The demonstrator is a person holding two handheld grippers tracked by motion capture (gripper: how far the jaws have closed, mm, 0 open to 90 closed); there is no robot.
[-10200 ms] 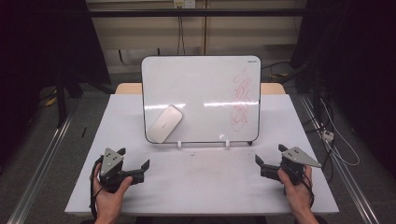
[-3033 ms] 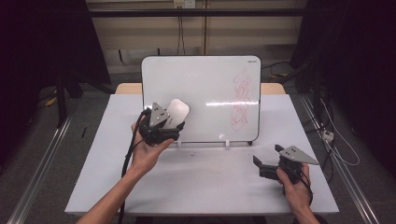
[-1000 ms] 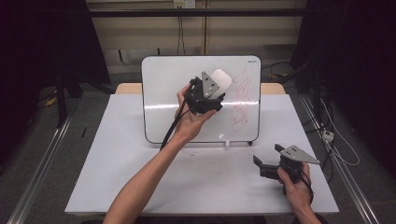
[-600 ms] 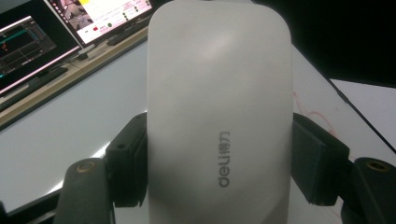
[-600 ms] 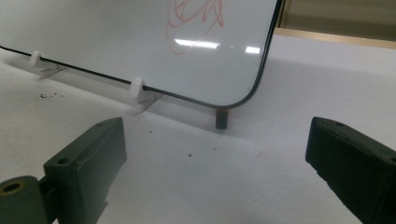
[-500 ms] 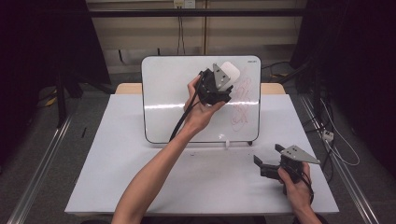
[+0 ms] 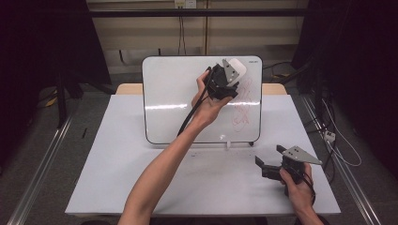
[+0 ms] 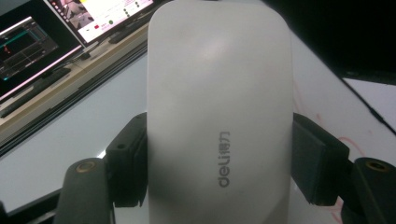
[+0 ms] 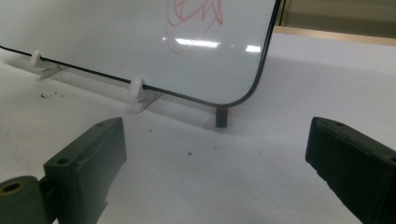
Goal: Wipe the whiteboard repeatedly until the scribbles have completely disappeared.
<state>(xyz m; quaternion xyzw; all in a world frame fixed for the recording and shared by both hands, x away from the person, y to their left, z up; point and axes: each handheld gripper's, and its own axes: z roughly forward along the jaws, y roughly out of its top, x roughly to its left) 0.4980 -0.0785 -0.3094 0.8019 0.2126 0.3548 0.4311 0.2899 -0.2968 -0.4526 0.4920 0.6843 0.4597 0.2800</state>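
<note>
A white whiteboard (image 7: 178, 103) stands tilted on small white feet at the back of the table, with red scribbles (image 7: 243, 108) on its right side. My left gripper (image 7: 230, 77) is raised against the board's upper right and is shut on a white eraser (image 7: 236, 68), which is marked "deli" in the left gripper view (image 8: 219, 116). The eraser sits just above the red scribbles. My right gripper (image 7: 267, 161) rests low on the table at the front right, open, nothing between its jaws. The right gripper view has the board's lower corner (image 9: 224, 98) and part of the scribbles (image 9: 194, 18).
The white tabletop (image 7: 117, 164) spreads in front of the board. A small dark peg (image 9: 221, 116) stands under the board's corner beside a white foot (image 9: 137, 91). Metal rails (image 7: 42, 164) run along both sides of the table; cables (image 7: 333, 140) lie at the right.
My left gripper picked the eraser off the board's lower left, then carried it up and rightward to the upper right, over the scribbles. The right gripper has stayed in place.
</note>
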